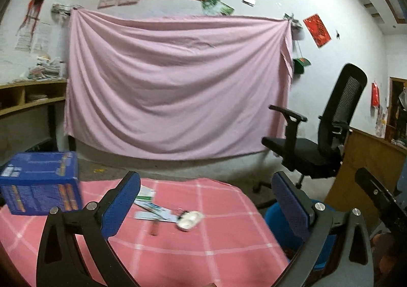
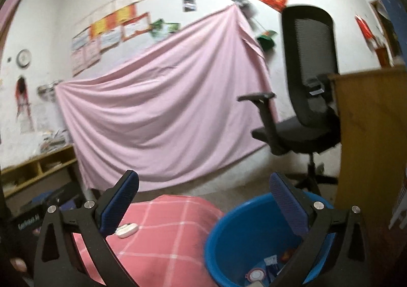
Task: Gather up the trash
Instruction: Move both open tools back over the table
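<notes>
A blue box (image 1: 42, 182) stands at the far left of the pink checked tablecloth (image 1: 216, 231). Right of it lie flat paper packets (image 1: 150, 208) and a white plastic tray (image 1: 189, 219), still on the cloth. Right of the table sits a blue bin (image 2: 241, 231) with scraps inside. Behind, a pink sheet (image 1: 175, 88) hangs on the wall; a black office chair (image 1: 328, 129) stands far right. The left gripper (image 1: 206, 200) and right gripper (image 2: 203, 200) are both spread wide, holding nothing.
</notes>
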The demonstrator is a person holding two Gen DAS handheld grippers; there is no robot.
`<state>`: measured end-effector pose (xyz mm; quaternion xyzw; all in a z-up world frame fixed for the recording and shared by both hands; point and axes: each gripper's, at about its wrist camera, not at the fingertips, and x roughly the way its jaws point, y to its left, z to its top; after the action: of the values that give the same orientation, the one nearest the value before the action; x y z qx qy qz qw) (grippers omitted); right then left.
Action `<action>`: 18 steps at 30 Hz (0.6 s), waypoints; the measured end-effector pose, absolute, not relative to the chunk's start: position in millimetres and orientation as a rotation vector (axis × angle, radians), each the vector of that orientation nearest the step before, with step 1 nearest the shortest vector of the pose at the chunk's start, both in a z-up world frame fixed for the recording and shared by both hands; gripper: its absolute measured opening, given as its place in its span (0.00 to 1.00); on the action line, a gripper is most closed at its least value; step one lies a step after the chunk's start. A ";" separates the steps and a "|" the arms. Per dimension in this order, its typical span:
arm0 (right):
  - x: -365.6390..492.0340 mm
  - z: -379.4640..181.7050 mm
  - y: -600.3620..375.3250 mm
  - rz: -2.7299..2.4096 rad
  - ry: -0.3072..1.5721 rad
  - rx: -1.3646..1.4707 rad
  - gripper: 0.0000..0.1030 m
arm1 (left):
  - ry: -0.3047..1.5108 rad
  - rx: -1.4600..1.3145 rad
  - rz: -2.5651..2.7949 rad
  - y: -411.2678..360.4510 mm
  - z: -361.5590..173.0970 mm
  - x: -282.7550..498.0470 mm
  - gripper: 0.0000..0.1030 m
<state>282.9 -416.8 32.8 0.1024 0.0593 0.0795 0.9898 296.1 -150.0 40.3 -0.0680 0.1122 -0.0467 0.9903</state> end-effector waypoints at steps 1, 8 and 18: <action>280.6 34.0 -412.6 0.168 0.111 0.196 1.00 | 0.213 -0.133 -0.082 -142.6 40.0 292.2 0.98; 266.7 41.8 -375.5 0.215 0.018 0.130 1.00 | 0.138 -0.103 -0.010 -100.6 36.1 263.2 0.98; 262.5 40.0 -320.4 0.313 0.020 0.063 1.00 | 0.114 -0.087 0.041 -65.1 20.0 239.9 0.98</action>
<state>262.5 -320.4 40.0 0.0313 0.0099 0.1560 0.9872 239.9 -65.1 20.0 -0.0436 0.0569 0.0204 0.9972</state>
